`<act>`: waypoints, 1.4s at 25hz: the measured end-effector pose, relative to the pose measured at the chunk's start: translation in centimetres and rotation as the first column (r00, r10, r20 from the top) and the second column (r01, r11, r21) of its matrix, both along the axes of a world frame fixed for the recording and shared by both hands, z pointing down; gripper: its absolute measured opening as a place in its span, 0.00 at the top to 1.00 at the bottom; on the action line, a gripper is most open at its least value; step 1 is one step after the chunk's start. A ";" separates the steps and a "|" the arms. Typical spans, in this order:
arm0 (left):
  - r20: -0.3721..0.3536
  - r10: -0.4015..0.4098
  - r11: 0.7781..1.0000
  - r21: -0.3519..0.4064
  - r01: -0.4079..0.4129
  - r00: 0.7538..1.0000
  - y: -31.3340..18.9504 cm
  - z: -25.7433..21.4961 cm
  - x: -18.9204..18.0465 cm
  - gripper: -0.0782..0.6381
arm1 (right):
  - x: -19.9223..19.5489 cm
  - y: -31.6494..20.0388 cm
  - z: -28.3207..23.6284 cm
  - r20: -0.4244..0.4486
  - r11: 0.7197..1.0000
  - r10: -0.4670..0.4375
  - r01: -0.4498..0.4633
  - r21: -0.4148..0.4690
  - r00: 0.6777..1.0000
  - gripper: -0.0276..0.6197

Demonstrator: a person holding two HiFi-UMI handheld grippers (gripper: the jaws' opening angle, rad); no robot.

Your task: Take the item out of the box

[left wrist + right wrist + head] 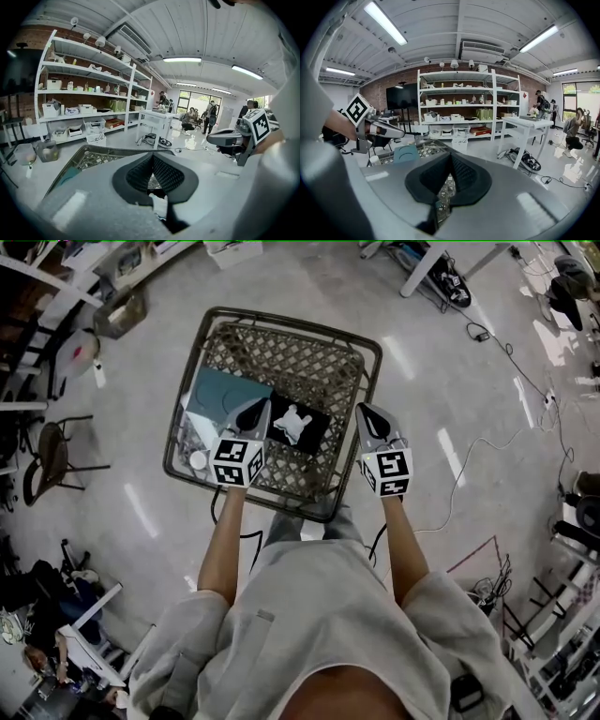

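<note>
**Both grippers closed and empty above the wire box**

The left gripper (152,158) has its jaws pressed together with nothing between them. The right gripper (450,157) is the same, with its dark pads meeting at the tips and nothing held.

In the head view both tips hang over the near half of the wire-mesh box (281,321), which stands on the floor at the person's 12 o'clock. A black item with a white figure (298,425) lies in the box between the two grippers, at 3 o'clock from the left tips. A teal item (220,390) lies at their 10 o'clock, and a small white round thing (198,460) sits at their 8 o'clock by the box wall. Nothing covers the black item.

Both bare forearms (223,540) reach forward and down, roughly parallel, with the marker cubes facing up.

Around the box are a dark chair (47,465) at 9 o'clock and a floor cable (469,465) at 3 o'clock. White shelves (89,93) and a white table (157,117) stand further off.
</note>
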State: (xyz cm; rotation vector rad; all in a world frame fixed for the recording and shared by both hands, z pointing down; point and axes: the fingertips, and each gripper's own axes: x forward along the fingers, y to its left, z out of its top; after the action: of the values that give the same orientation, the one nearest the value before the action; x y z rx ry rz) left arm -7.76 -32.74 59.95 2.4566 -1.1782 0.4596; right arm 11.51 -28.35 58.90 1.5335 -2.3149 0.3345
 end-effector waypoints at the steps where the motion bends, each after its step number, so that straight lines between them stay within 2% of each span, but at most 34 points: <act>1: 0.002 0.002 1.000 -0.007 -0.002 1.000 0.3 0.4 0.0 0.88 | -0.1 0.2 0.4 0.000 1.000 -0.002 0.002 -0.007 1.000 0.96; 10: 0.026 0.010 0.997 -0.080 -0.008 1.000 3.3 4.1 0.5 0.88 | 0.0 3.0 3.9 0.002 0.996 -0.024 0.024 -0.084 1.000 0.96; 14: 0.072 0.037 0.995 -0.100 -0.029 0.997 4.4 6.1 0.6 0.88 | 0.0 3.9 5.5 0.001 0.993 -0.031 0.031 -0.113 1.000 0.96; 18: 0.143 0.081 0.992 -0.112 -0.065 0.986 5.3 7.6 0.9 0.88 | 0.2 4.5 6.4 0.003 0.991 -0.035 0.035 -0.128 0.999 0.96; 30: 0.245 0.156 0.975 -0.195 -0.109 0.957 6.9 11.1 0.6 0.88 | 0.9 5.2 7.7 0.004 0.987 -0.039 0.039 -0.157 0.999 0.96; 33: 0.284 0.179 0.969 -0.216 -0.119 0.942 7.2 12.2 0.6 0.88 | 0.9 5.4 8.0 0.005 0.986 -0.039 0.039 -0.163 0.999 0.96; 34: 0.292 0.191 0.965 -0.229 -0.125 0.937 7.3 12.5 0.6 0.83 | 0.9 5.5 8.0 0.005 0.985 -0.039 0.039 -0.165 0.999 0.96; 35: 0.294 0.204 0.960 -0.247 -0.132 0.934 7.4 12.9 0.8 0.73 | 0.9 5.5 8.1 0.005 0.985 -0.038 0.039 -0.168 0.999 0.95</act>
State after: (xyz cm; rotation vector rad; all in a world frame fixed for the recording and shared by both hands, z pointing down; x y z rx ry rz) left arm -6.99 -25.31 72.86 2.3514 -0.9667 1.0135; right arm 12.42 -22.88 67.00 1.4064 -2.2513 0.5077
